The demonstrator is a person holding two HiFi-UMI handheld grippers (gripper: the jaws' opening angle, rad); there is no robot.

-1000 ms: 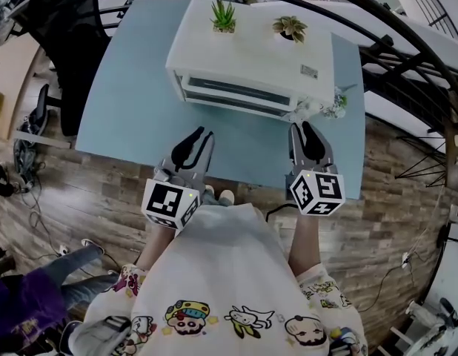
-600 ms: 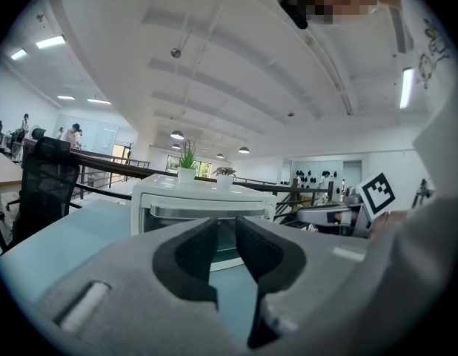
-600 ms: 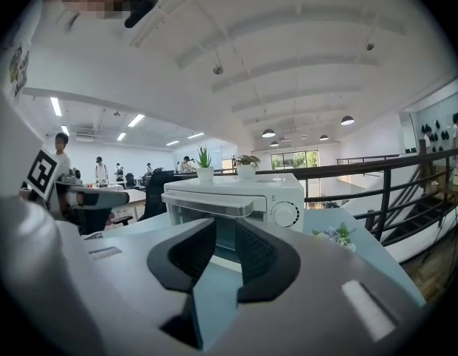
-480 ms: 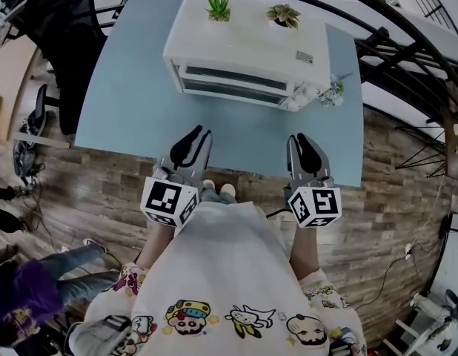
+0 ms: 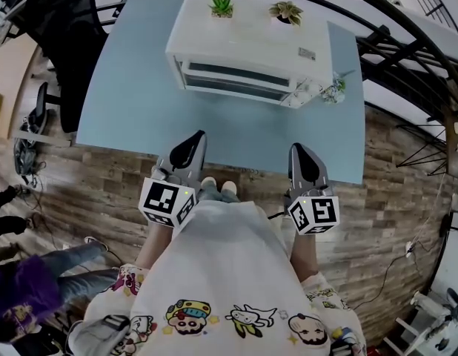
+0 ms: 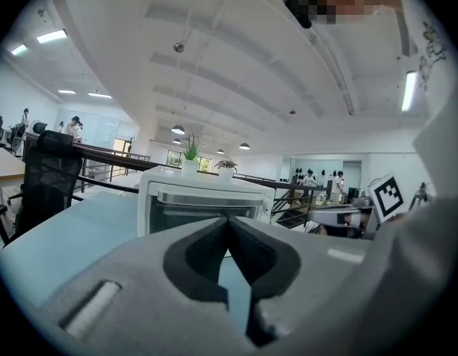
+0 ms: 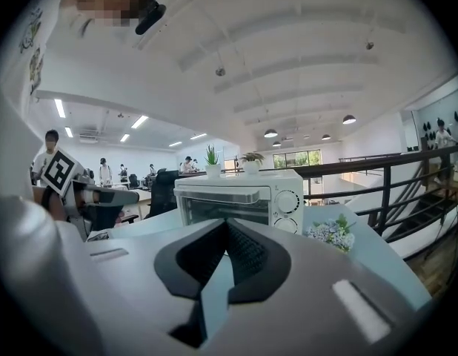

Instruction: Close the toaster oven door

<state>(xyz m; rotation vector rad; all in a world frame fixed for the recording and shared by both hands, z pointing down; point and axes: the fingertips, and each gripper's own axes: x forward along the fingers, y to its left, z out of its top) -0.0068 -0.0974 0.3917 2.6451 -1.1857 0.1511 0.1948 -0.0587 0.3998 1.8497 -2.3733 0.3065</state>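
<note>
Open office with a wood-plank floor (image 5: 399, 199), a black railing (image 5: 407, 58), a black chair (image 5: 58, 21), and a white ceiling (image 7: 303, 50) with strip lights (image 6: 51, 35).

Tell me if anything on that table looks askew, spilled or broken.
Nothing stands out. The toaster oven is shut, the two potted plants stand upright on top of it, and the small flowers sit beside it.

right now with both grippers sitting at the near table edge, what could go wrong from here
1. The door already looks shut. Another push might only slide the toaster oven along the table and tip the potted plants standing on top.
2. The flowers lie right beside the oven's knob side. The right gripper, shut and empty, could clip them if it reaches in there.
</note>
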